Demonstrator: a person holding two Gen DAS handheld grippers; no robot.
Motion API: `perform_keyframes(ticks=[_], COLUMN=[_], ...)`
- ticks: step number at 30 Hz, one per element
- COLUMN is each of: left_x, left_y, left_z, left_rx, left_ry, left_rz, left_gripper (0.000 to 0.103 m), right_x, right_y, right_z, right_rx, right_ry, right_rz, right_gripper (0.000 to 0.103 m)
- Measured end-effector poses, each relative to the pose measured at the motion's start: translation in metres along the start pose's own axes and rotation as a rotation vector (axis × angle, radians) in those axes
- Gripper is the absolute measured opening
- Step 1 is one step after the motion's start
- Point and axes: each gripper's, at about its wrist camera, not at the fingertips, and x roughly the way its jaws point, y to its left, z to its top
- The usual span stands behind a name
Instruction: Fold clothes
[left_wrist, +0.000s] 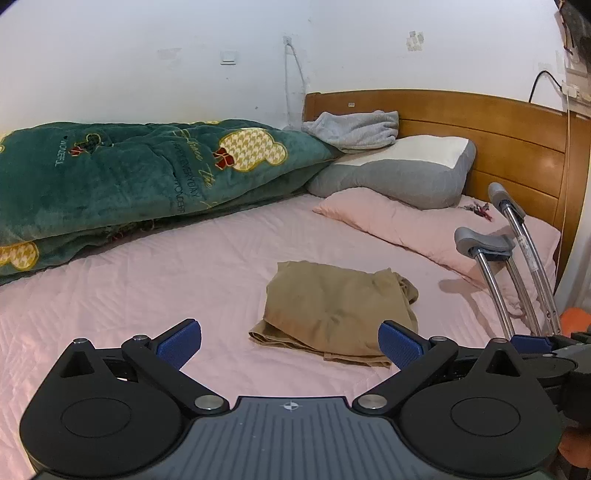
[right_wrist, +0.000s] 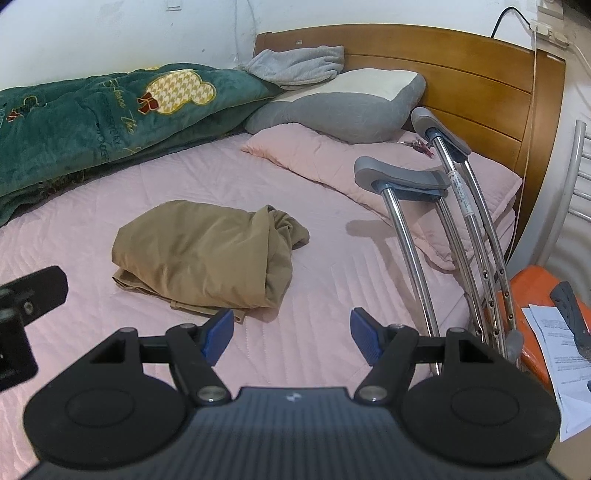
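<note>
A tan garment (left_wrist: 338, 314), folded into a rough bundle, lies mid-bed on a pink quilted bedsheet (left_wrist: 166, 280). Left tongs (left_wrist: 290, 345) and right tongs (right_wrist: 291, 334) both hover above the sheet w/ blue pads spread apart, nothing between them; the garment sits just beyond each pair, not touched. Behind: green blanket (left_wrist: 122, 177) along the wall side, grey pillow (left_wrist: 399, 173) on a pink pillow (left_wrist: 424, 229), wooden headboard (left_wrist: 480, 125). Two metal crutches (right_wrist: 436, 221) lean at the bed's right edge.
</note>
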Motion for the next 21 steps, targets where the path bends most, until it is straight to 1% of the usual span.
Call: perform_keyframes(ticks=[7,11,15,21], left_x=[-0.001,0.005,0.009,0.01], left_y=[0.004,0.005,0.002,0.002], left_z=[0.005,0.003,0.003,0.004], left_rx=[-0.012,0.01,0.034,0.009], left_ry=[-0.005,0.033,0.048,0.058], left_rz=[-0.012,0.028,0.057,0.027], left_gripper=[0.103,0.103,0.103,0.103], right_x=[0.002,0.002,0.004,0.005], right_y=[0.001,0.002,0.004,0.005], right_z=[0.001,0.001,0.001,-0.001], right_rx=[-0.014,-0.02,-0.029,-0.034], right_ry=[0.006,0.005,0.01,0.012], right_rz=[-0.001,0.003,0.006,0.003], right_gripper=[0.07,0.07,0.07,0.07])
